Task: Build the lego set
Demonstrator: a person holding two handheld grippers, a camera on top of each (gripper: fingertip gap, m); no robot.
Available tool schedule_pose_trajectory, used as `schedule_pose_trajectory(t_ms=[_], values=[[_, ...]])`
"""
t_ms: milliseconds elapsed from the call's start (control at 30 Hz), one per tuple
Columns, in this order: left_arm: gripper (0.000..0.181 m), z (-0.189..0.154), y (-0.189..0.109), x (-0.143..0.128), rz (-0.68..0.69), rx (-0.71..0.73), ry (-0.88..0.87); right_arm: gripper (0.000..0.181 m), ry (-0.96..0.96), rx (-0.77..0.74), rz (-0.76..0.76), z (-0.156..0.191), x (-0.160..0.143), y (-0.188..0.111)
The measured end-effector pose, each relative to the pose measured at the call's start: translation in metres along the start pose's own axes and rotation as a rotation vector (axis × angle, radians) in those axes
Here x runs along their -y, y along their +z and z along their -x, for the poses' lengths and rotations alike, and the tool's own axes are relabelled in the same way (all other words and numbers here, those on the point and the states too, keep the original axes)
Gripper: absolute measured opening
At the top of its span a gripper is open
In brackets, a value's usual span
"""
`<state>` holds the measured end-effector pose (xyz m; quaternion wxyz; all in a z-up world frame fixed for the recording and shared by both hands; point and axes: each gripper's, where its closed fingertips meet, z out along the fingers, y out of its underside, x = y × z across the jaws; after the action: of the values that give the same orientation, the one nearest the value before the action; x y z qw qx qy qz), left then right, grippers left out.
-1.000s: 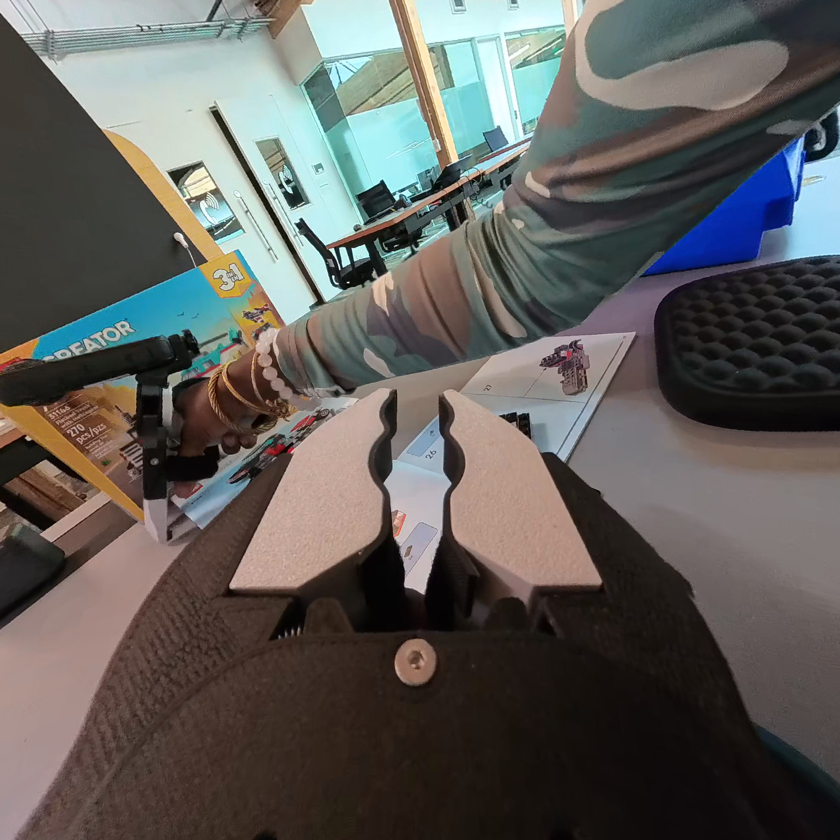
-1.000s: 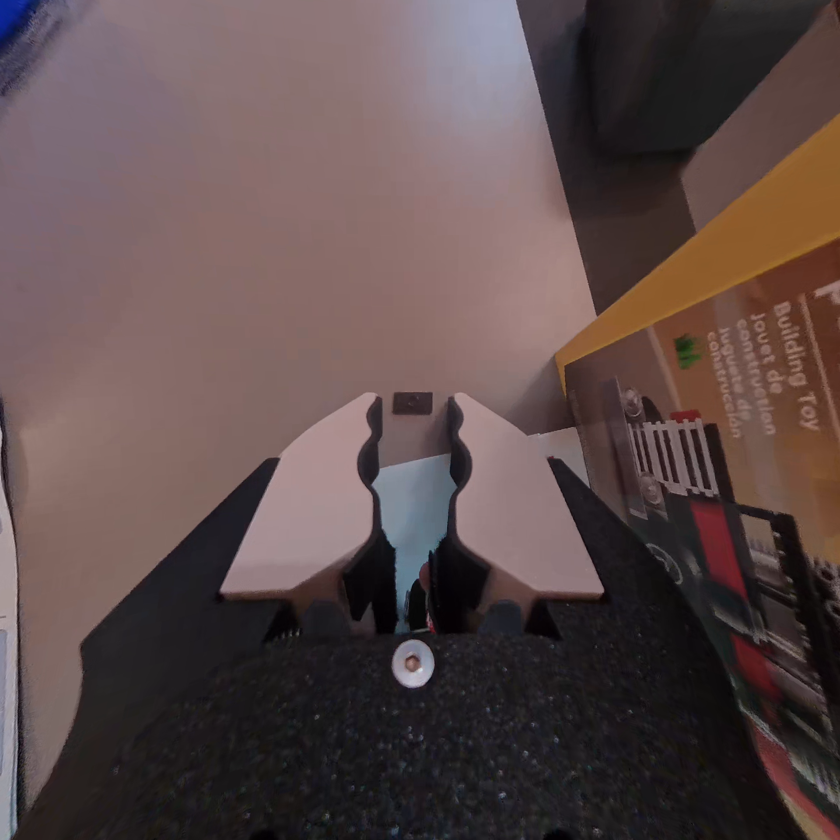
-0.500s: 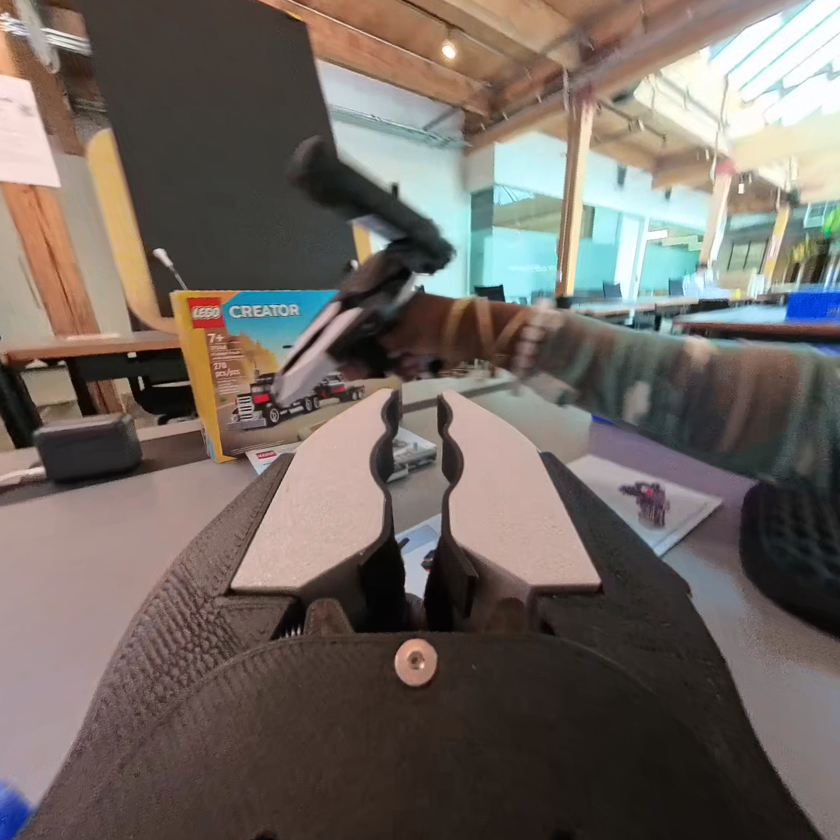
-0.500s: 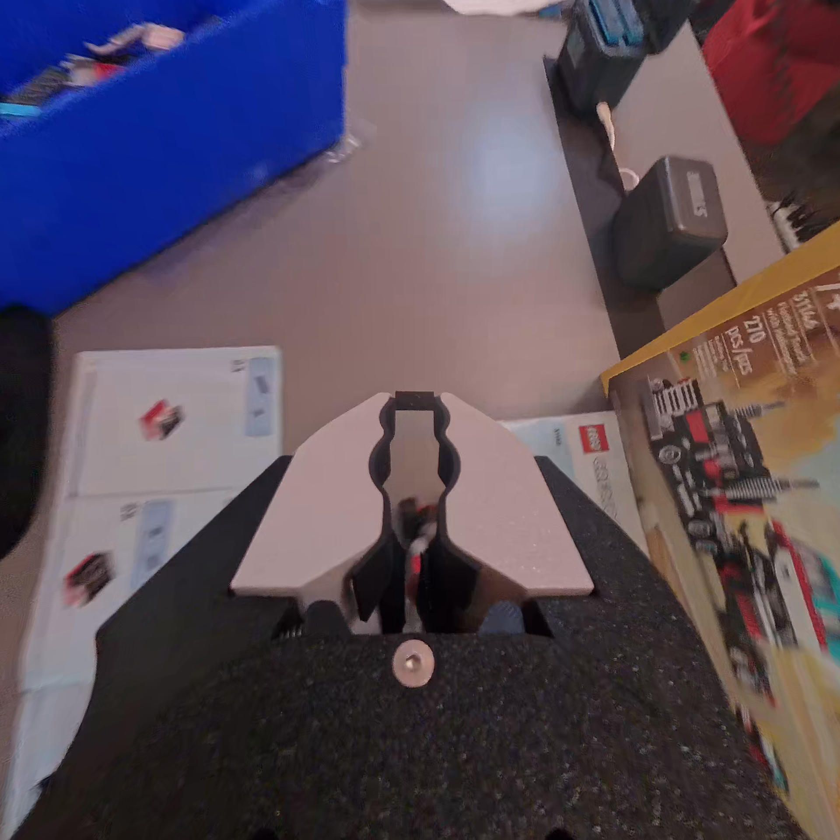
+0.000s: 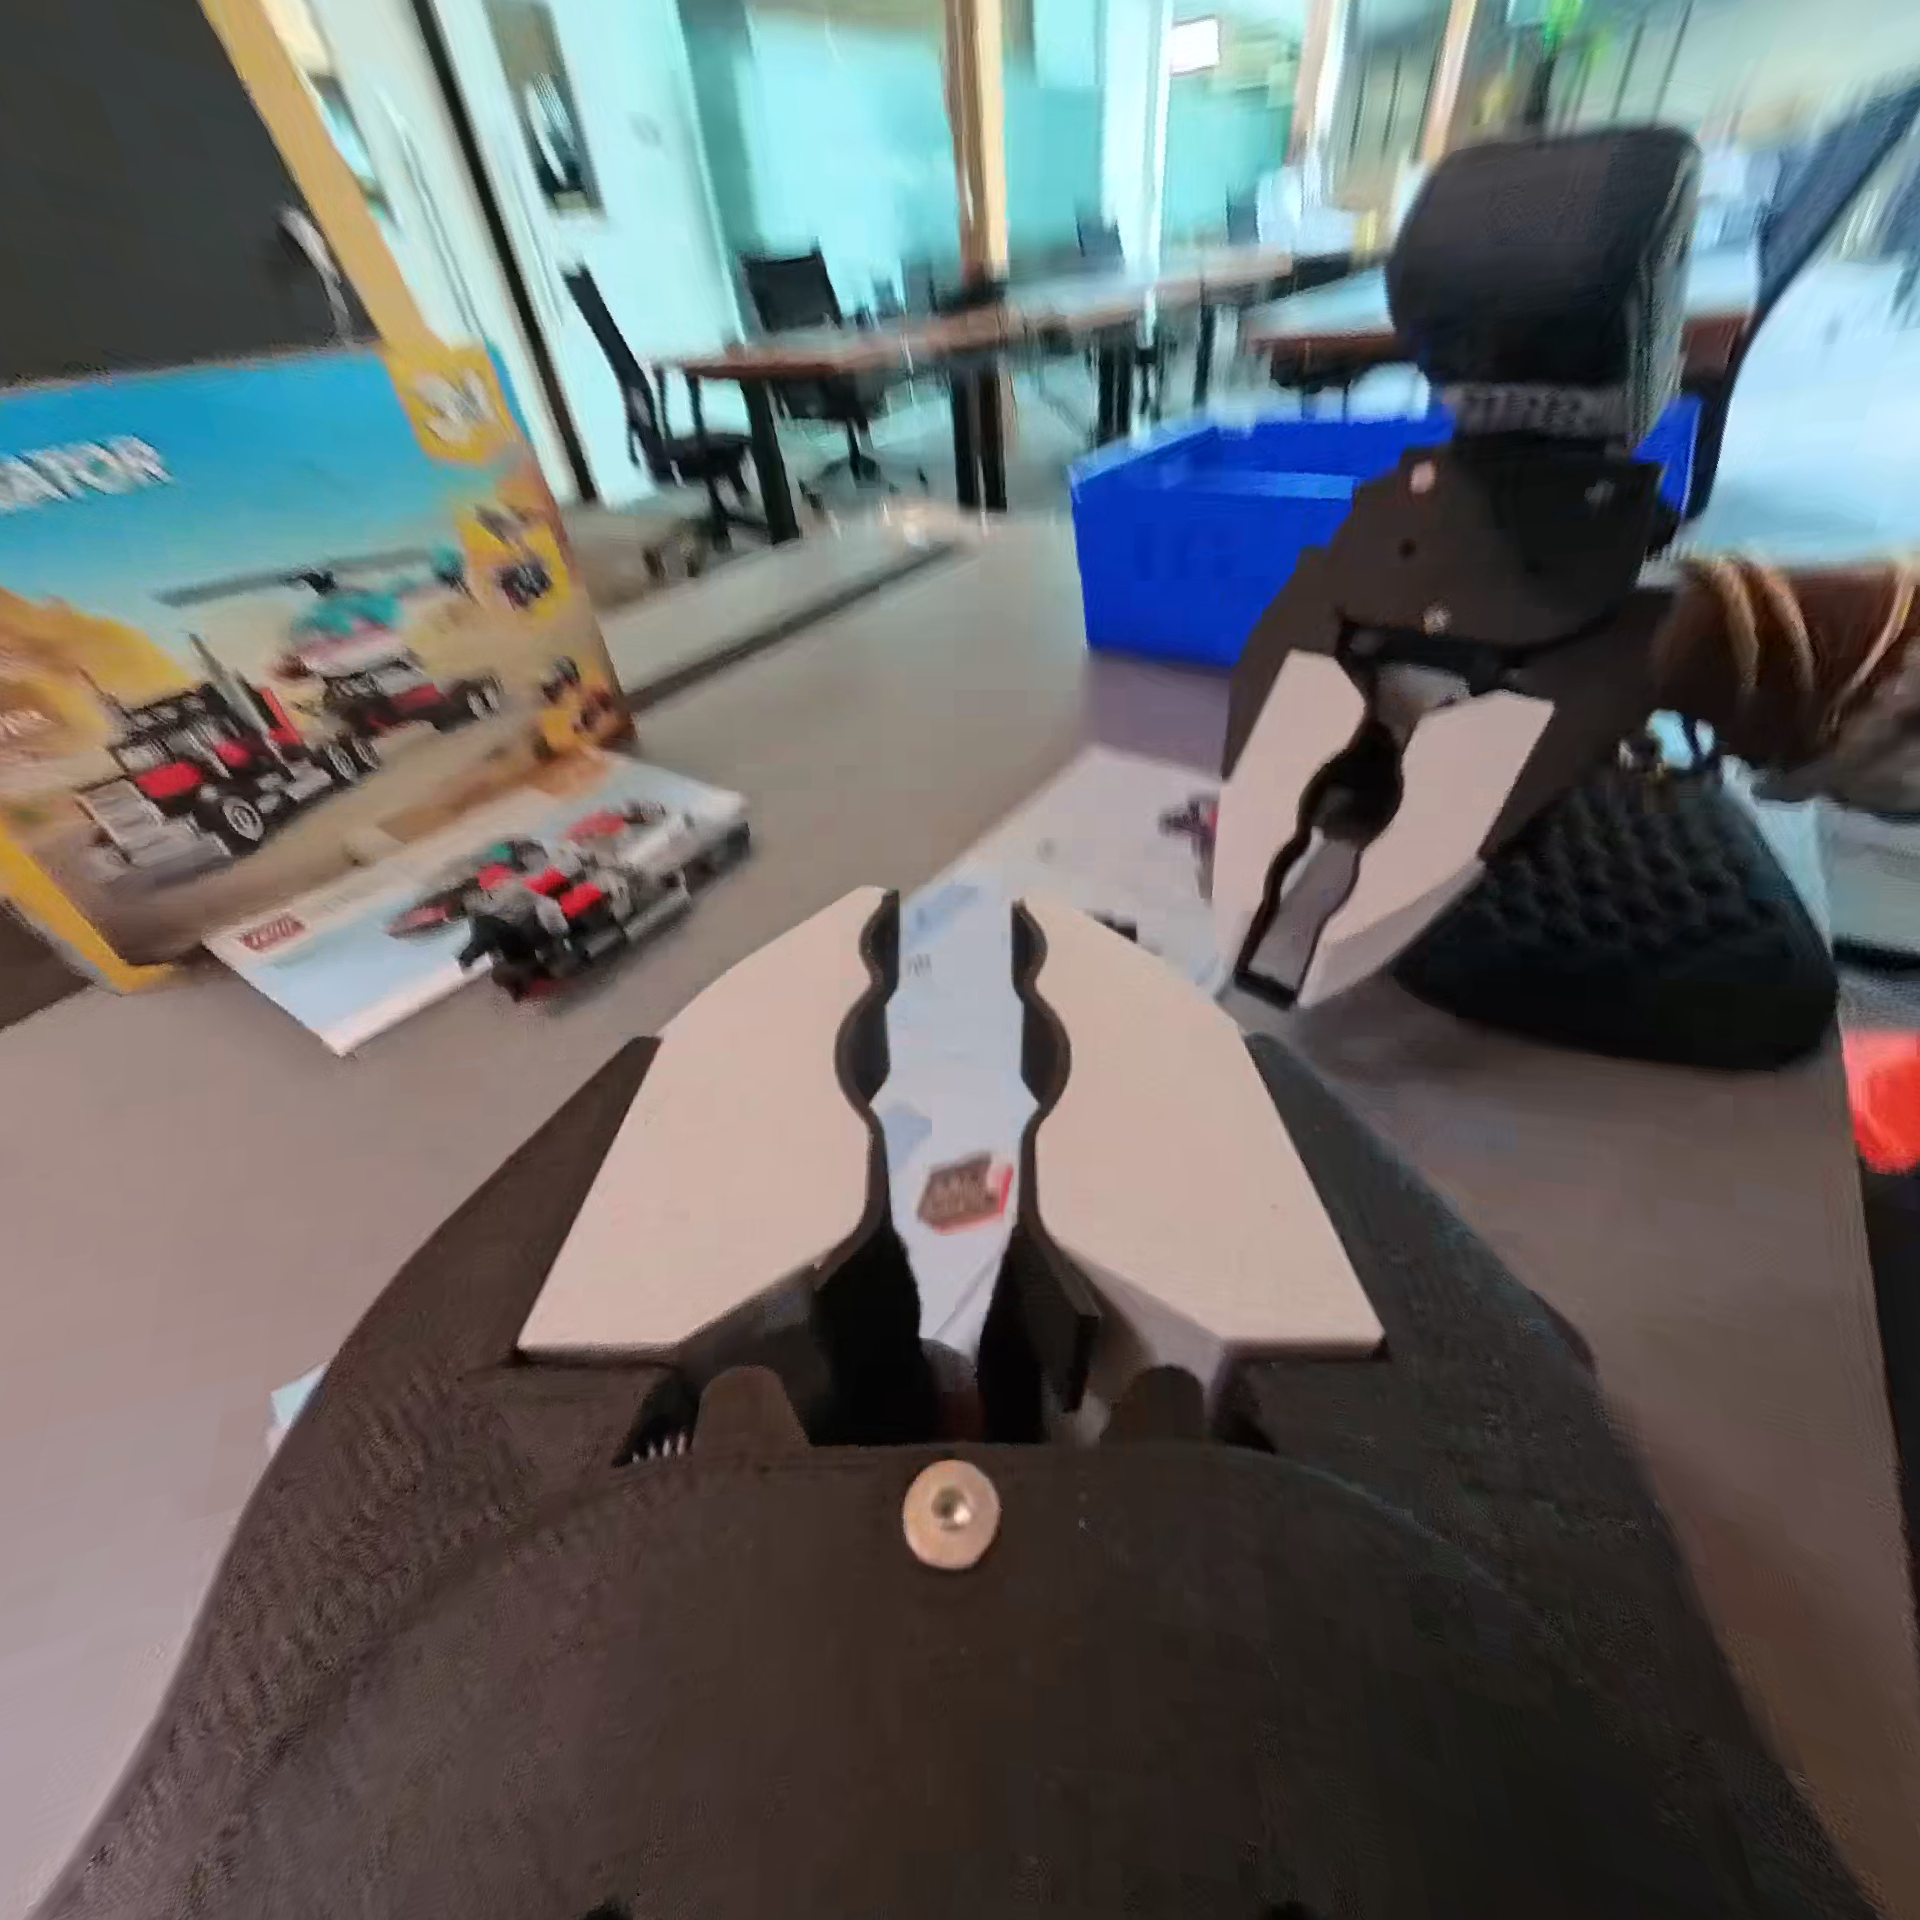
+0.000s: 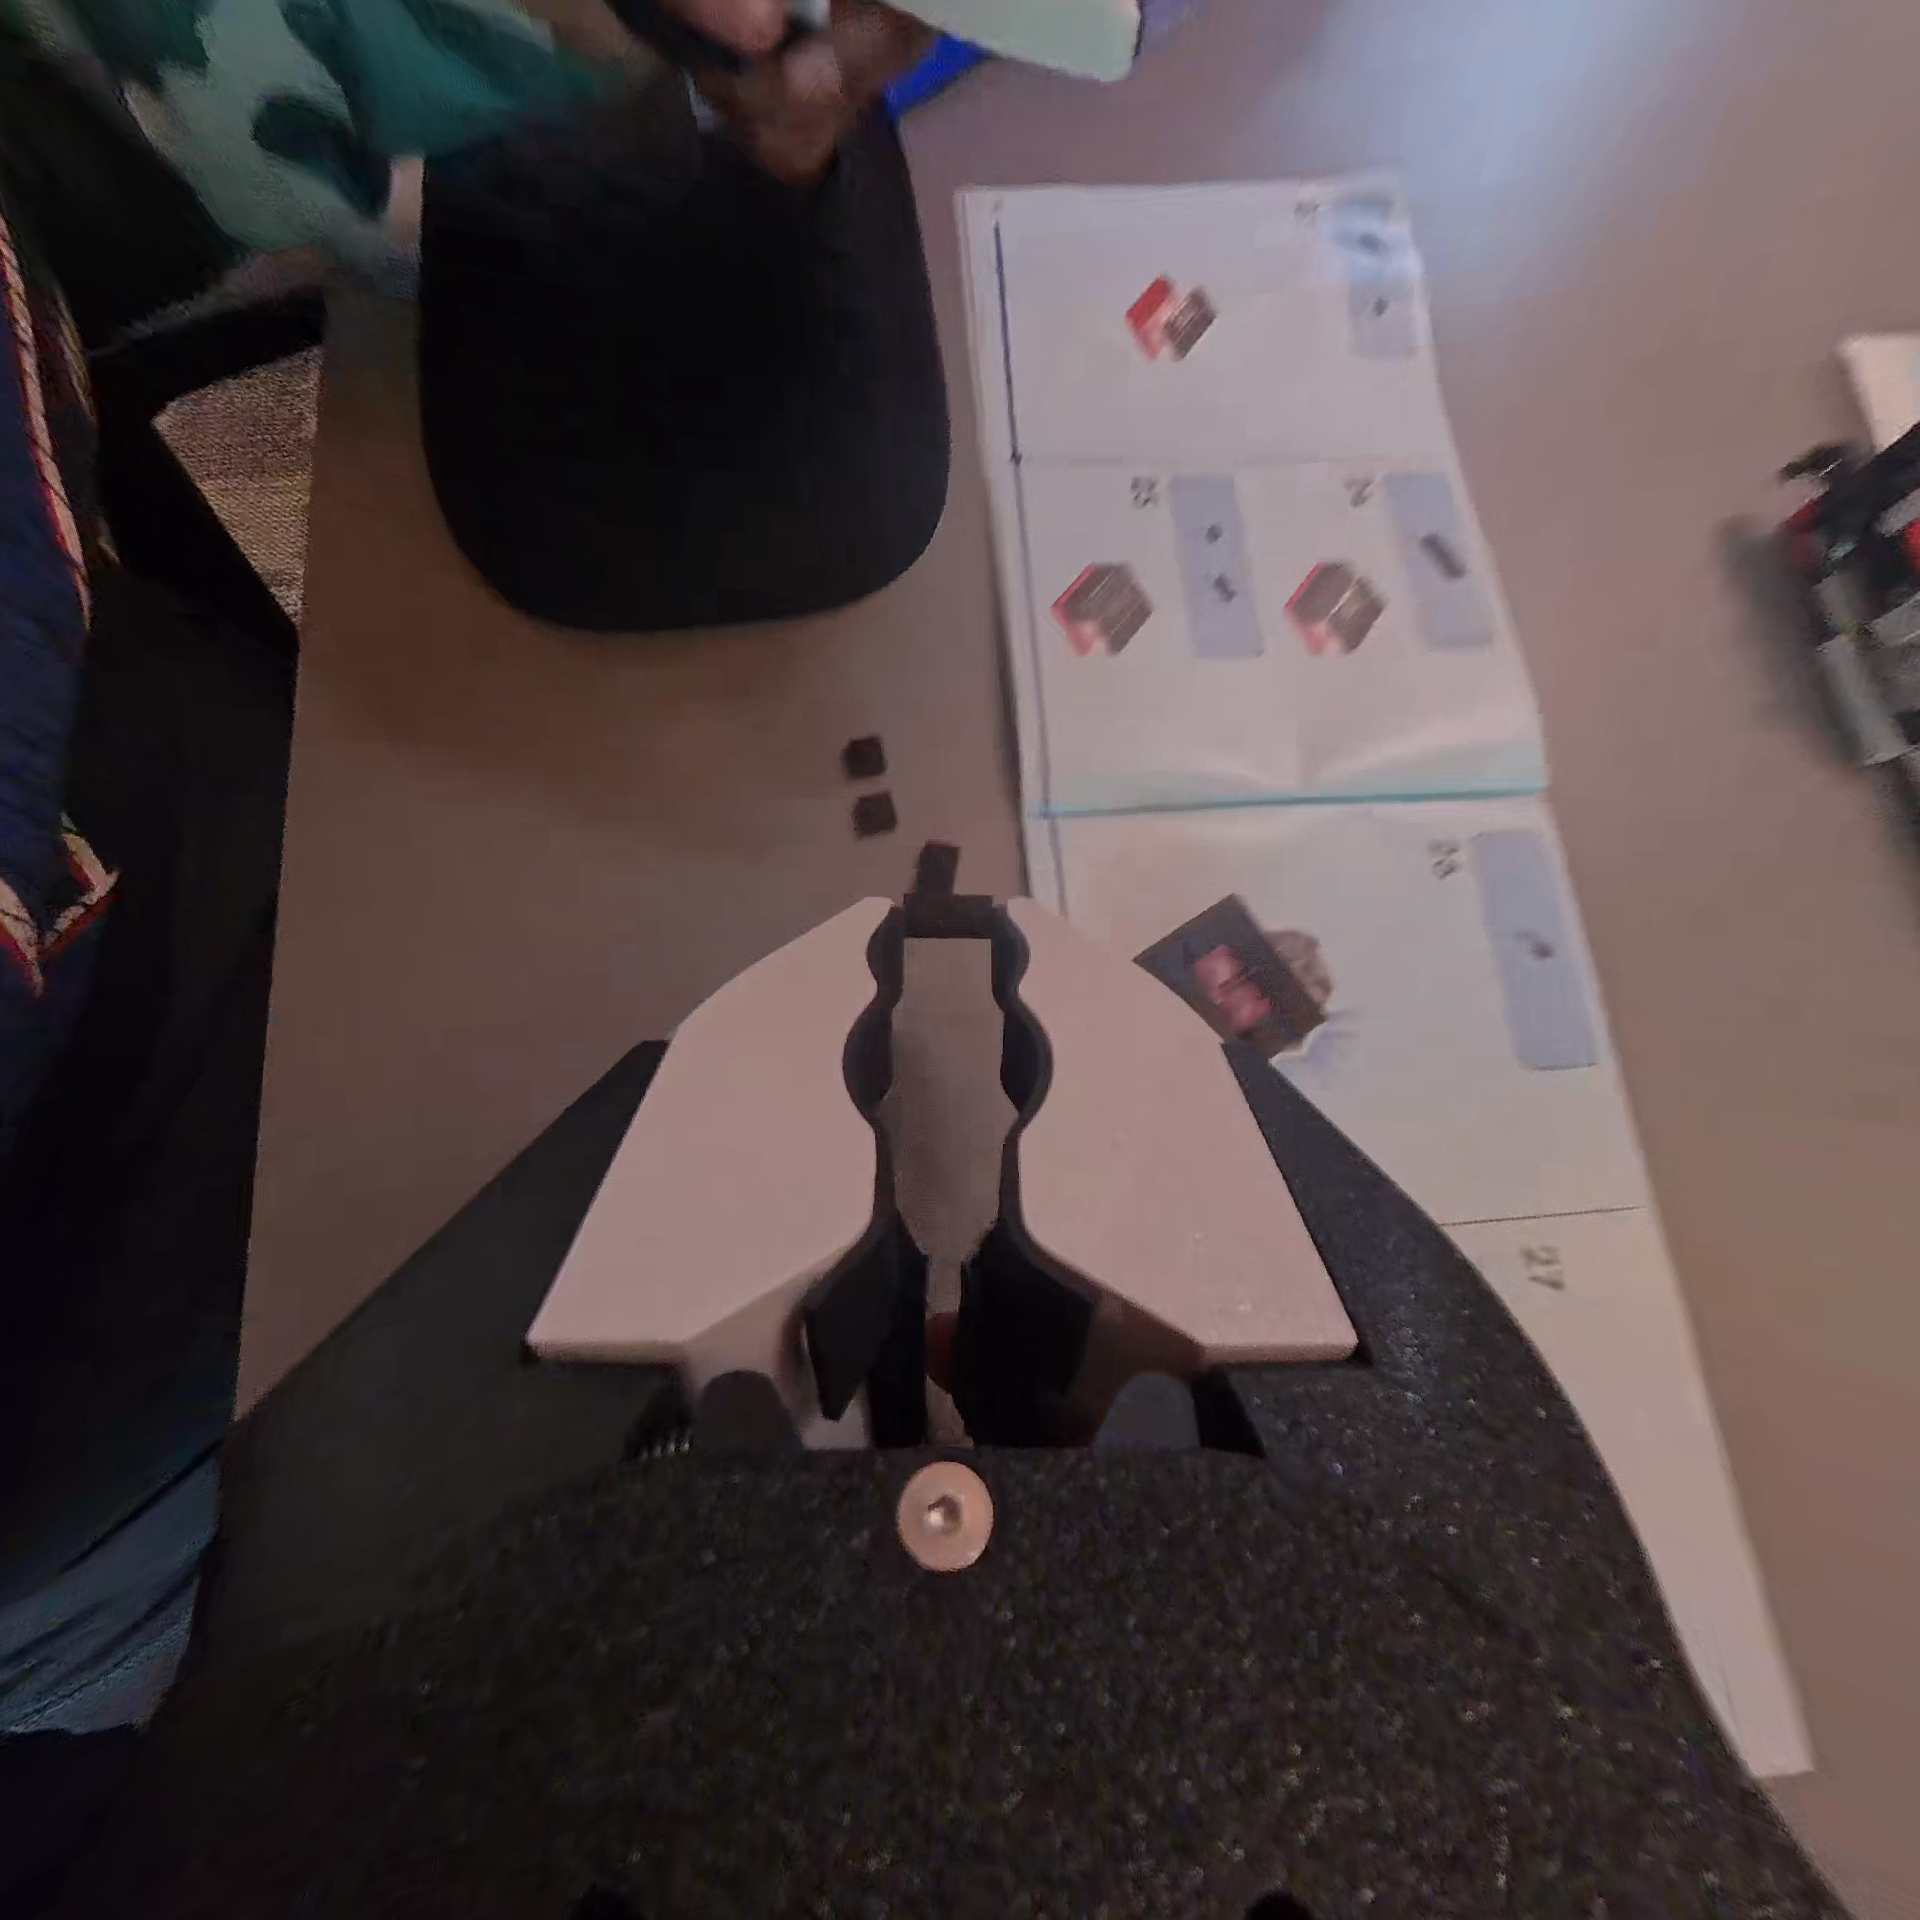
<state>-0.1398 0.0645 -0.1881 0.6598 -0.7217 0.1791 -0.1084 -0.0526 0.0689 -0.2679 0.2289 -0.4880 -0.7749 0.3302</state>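
Note:
My right gripper (image 6: 948, 920) is shut on a small black lego piece (image 6: 940, 894) and holds it over the table beside the open instruction booklet (image 6: 1226, 540). Two more small black pieces (image 6: 868, 790) lie on the table just beyond its tips. My left gripper (image 5: 951, 920) has its jaws a narrow gap apart with nothing between them, over the booklet (image 5: 961, 1122). In the left wrist view the right gripper (image 5: 1276, 977) hangs tip-down at the right. A partly built black and red truck (image 5: 561, 920) sits on a closed booklet; it is blurred in the right wrist view (image 6: 1860, 592).
The lego box (image 5: 260, 665) stands at the left. A blue bin (image 5: 1216, 540) is behind. A black dimpled pad (image 5: 1642, 925) lies at the right, also in the right wrist view (image 6: 675, 416). A person's camouflage sleeve (image 6: 312, 125) is above it. My right fingertips sit around 12 cm from my left ones.
My right gripper closed on the small black piece by the lego box and carried it across to the open booklet. My left gripper swung and tilted; its gap stayed the same.

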Motion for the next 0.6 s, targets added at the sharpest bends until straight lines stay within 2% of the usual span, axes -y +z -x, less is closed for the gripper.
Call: schedule_pose_trajectory(t_ms=[100, 167, 300, 400, 600], values=[[0.024, -0.007, -0.007, -0.018, 0.199, -0.003, 0.053, 0.016, 0.012, -0.002, 0.032, 0.001, -0.014, 0.006], [0.026, -0.017, -0.012, -0.029, 0.282, -0.021, 0.049, 0.016, -0.003, 0.002, 0.045, 0.001, -0.019, 0.009], [0.028, -0.036, -0.010, -0.042, 0.332, -0.052, 0.020, 0.016, -0.004, 0.016, 0.053, 0.001, -0.023, 0.014], [0.029, -0.037, -0.006, -0.057, 0.371, -0.040, 0.022, 0.016, -0.018, 0.009, 0.070, -0.002, -0.027, 0.015], [0.029, -0.045, -0.005, -0.076, 0.459, -0.064, 0.104, 0.016, -0.016, 0.014, 0.089, -0.001, -0.030, 0.017]])
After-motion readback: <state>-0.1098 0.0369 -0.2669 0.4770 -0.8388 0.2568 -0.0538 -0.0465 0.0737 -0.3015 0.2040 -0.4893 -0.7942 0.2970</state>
